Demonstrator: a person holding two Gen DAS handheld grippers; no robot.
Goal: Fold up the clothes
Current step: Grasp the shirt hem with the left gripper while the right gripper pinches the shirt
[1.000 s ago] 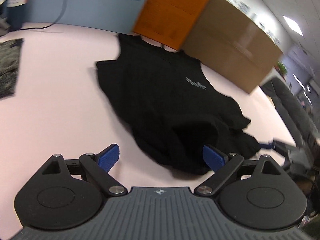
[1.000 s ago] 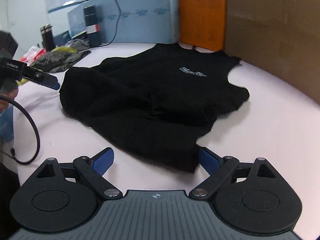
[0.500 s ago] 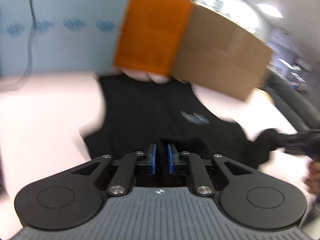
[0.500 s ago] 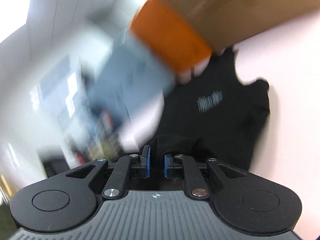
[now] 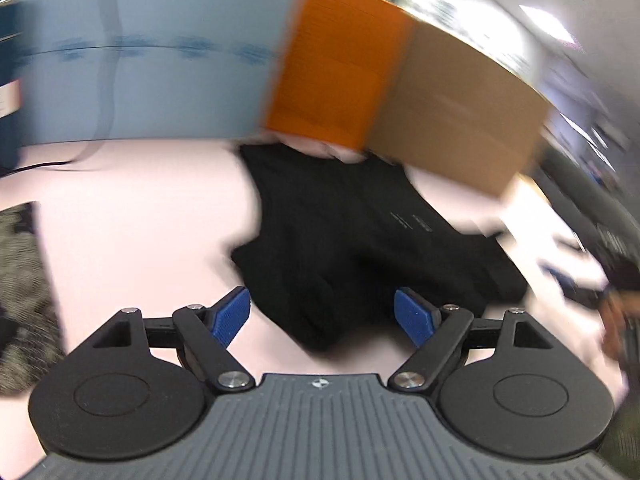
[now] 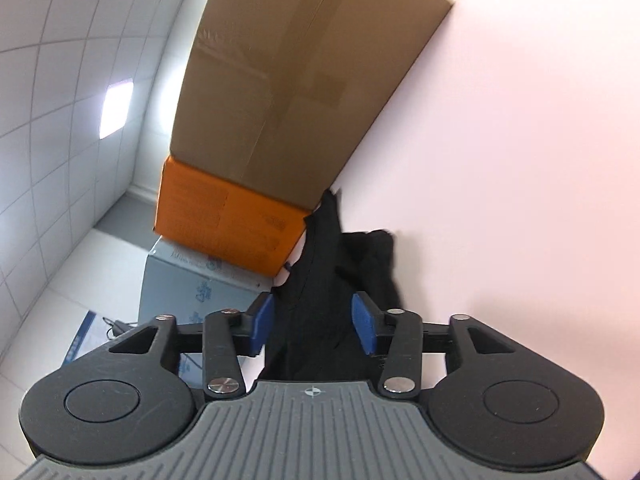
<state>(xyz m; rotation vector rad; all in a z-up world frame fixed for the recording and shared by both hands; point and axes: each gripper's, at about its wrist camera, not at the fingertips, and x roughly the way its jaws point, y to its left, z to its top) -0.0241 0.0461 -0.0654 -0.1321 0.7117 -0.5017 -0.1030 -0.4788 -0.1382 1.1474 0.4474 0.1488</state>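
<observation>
- Black tank top point(image 5: 360, 240) is the thing I'm folding. It lies on the pale pink table point(image 5: 140, 208), neck end up against the boxes at the back, and the near hem looks bunched into a lump right in front of my left gripper.
- My left gripper point(image 5: 322, 316) has its jaws opening. The blue pads sit either side of that bunched hem but aren't pressing on it, so I'd call the cloth let go on this side.
- My right gripper point(image 6: 312, 326) is rolled well over, with the table running up the right side of its view. Its jaws are opening too. Black fabric sits between the pads and there's a gap on each side, so it looks released.
- Step-wise I reckon I'm at the end of a pull or a fold, dropping the cloth before taking a new hold. The left view is pretty smeared, so I can't tell how flat the top actually lies.
- Next up, in my opinion: level the right wrist, then get a proper pinch on an edge or corner, not a random wad.
- Around it: orange box point(image 6: 224, 220), brown cardboard box point(image 6: 304, 80) and a blue panel point(image 5: 140, 80) at the back, and a mottled grey cloth point(image 5: 24, 280) off to the left.
</observation>
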